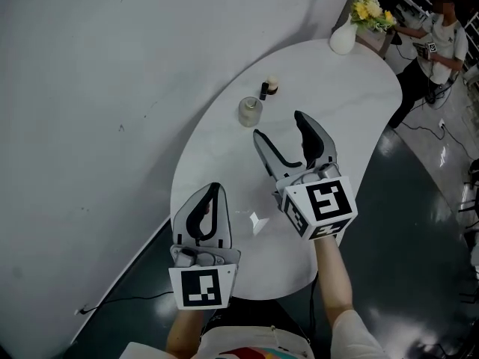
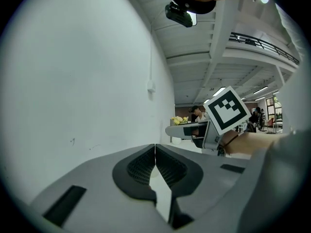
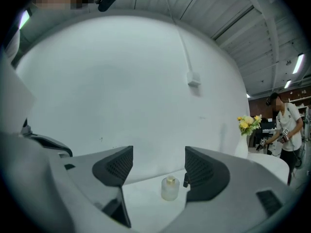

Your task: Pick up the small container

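Note:
A small clear glass container [image 1: 250,111] with a gold cap stands upright on the white oval table [image 1: 352,103]. Just behind it are a tiny dark bottle [image 1: 263,90] and a small tan-topped jar [image 1: 272,85]. My right gripper [image 1: 278,126] hovers just short of the container, open and empty. In the right gripper view the container [image 3: 169,188] stands ahead, framed by the gap of the right gripper [image 3: 159,161]; the right jaw half hides the dark bottle [image 3: 185,180]. My left gripper [image 1: 213,188] is over the table's near left part, shut and empty, its pads [image 2: 146,165] meeting.
A white vase [image 1: 343,37] with yellow flowers [image 1: 370,10] stands at the table's far end. A person [image 1: 438,43] stands beyond it on the dark glossy floor [image 1: 419,200]. A white wall [image 1: 97,103] runs along the table's left side.

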`<state>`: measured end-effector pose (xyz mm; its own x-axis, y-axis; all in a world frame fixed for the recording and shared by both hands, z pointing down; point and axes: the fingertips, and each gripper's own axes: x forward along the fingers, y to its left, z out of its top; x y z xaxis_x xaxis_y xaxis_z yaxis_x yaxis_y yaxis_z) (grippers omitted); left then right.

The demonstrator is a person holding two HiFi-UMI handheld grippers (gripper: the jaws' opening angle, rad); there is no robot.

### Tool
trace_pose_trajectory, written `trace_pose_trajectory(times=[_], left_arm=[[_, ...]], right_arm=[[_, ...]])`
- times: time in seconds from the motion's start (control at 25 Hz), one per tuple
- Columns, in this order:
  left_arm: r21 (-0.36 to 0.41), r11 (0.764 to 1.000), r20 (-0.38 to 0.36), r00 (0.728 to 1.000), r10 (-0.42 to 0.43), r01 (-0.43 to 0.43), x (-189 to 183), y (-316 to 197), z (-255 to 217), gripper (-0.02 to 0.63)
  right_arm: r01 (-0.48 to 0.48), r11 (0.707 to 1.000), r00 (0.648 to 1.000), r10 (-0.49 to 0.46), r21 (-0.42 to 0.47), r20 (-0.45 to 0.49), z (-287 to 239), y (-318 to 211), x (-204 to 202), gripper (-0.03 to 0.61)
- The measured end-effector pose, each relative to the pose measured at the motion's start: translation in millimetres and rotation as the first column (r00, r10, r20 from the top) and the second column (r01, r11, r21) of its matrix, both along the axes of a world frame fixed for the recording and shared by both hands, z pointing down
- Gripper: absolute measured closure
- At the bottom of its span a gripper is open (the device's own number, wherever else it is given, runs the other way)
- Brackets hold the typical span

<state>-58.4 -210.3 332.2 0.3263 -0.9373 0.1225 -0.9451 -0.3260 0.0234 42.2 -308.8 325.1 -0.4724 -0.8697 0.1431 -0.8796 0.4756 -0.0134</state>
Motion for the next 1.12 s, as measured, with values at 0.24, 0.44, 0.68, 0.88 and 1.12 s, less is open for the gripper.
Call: trace_pose_trajectory(times=[0.24, 0.44, 0.68, 0.88, 1.12], left_arm=[[-0.033, 0.999, -0.006, 1.000, -0.006, 0.005, -3, -15, 21, 0.595], [-0.062, 0.998, -0.011, 1.000, -0.013, 0.012, -8, -27, 36, 0.595], [-0.080, 0.997, -0.040, 0.999, -0.028, 0.024, -19, -36, 41, 0.595], [-0.110, 0.994, 0.019, 1.000, 0.010, -0.008, -14, -42, 58, 0.595], [-0.148, 0.988, 0.023, 0.999, 0.040, -0.037, -6, -48, 78, 0.595]], right_arm=[[0.022, 0.998, 1.000, -0.022, -0.064, -0.012, 36, -27, -16, 0.255], [0.024, 0.993, 1.000, -0.025, -0.115, -0.014, 65, -49, -24, 0.255], [0.031, 0.989, 0.997, -0.041, -0.143, -0.067, 88, -67, -30, 0.255], [0.022, 0.985, 0.993, -0.041, -0.172, -0.108, 109, -80, -34, 0.255], [0.005, 0.977, 0.992, -0.033, -0.212, -0.126, 139, -98, -32, 0.255]])
